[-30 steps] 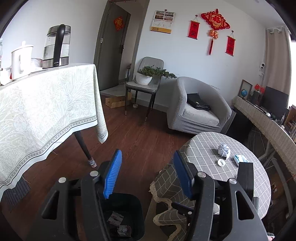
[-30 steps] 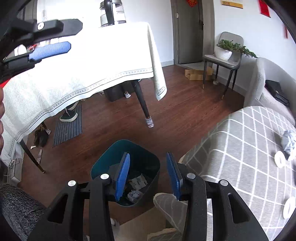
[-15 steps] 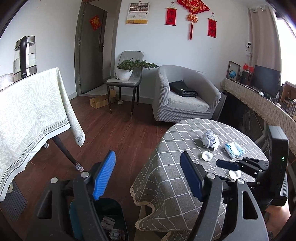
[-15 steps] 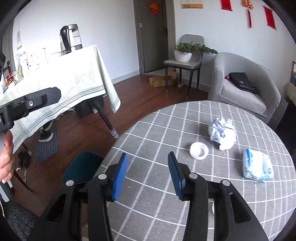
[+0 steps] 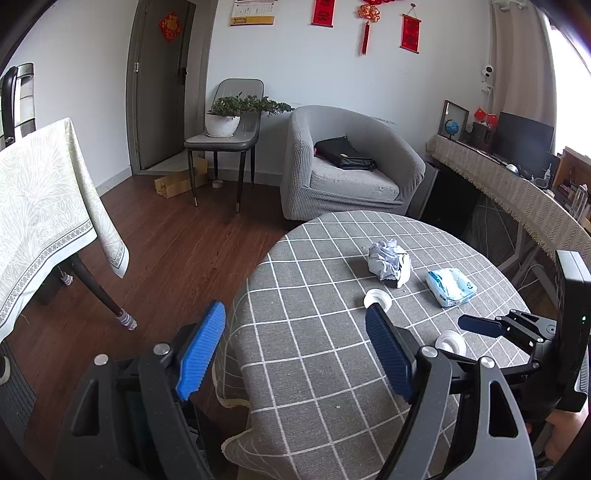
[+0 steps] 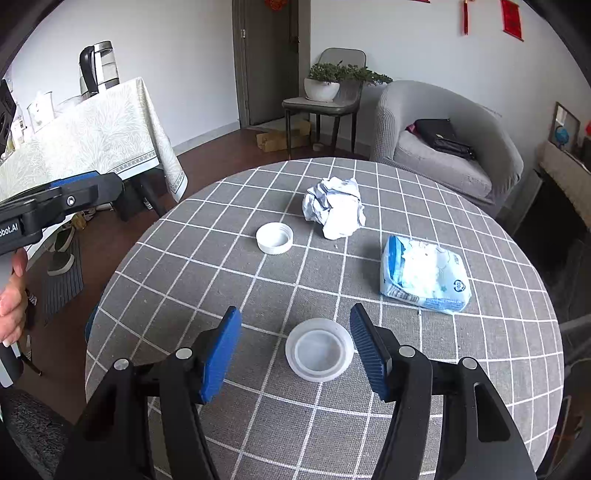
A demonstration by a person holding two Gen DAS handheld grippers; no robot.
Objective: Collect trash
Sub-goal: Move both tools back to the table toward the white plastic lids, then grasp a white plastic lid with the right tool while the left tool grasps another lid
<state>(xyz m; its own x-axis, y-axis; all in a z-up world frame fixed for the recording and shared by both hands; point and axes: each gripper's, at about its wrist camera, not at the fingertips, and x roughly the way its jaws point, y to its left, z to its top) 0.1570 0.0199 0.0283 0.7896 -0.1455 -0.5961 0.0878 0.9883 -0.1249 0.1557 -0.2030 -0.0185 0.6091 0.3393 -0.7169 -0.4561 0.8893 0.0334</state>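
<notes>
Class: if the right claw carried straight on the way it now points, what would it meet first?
Most likely the near white cap, lying on the checked tablecloth between the open right claw fingers, untouched; depth is uncertain.

A round tabletop [image 6: 229, 280] wears a grey cloth checked with white lines. Behind it stands a grey tub armchair [image 5: 369, 147] with a black bag [image 5: 343, 153] lying on its seat. Beside the armchair a grey dining chair [image 5: 225, 136] carries a potted plant [image 5: 225, 118] in a white bowl, and a flat cardboard box [image 5: 177, 182] lies on the wooden floor [image 5: 177, 251] at its feet, before a dark door [image 5: 159, 85]. To the left, a second table under a pale patterned cloth [image 6: 92, 136] bears an electric kettle [image 6: 98, 66]. Red hangings [image 5: 410, 33] decorate the white wall. A long sideboard [image 5: 517, 192] on the right holds a dark monitor [image 5: 524, 136] and a small globe [image 5: 452, 127].
</notes>
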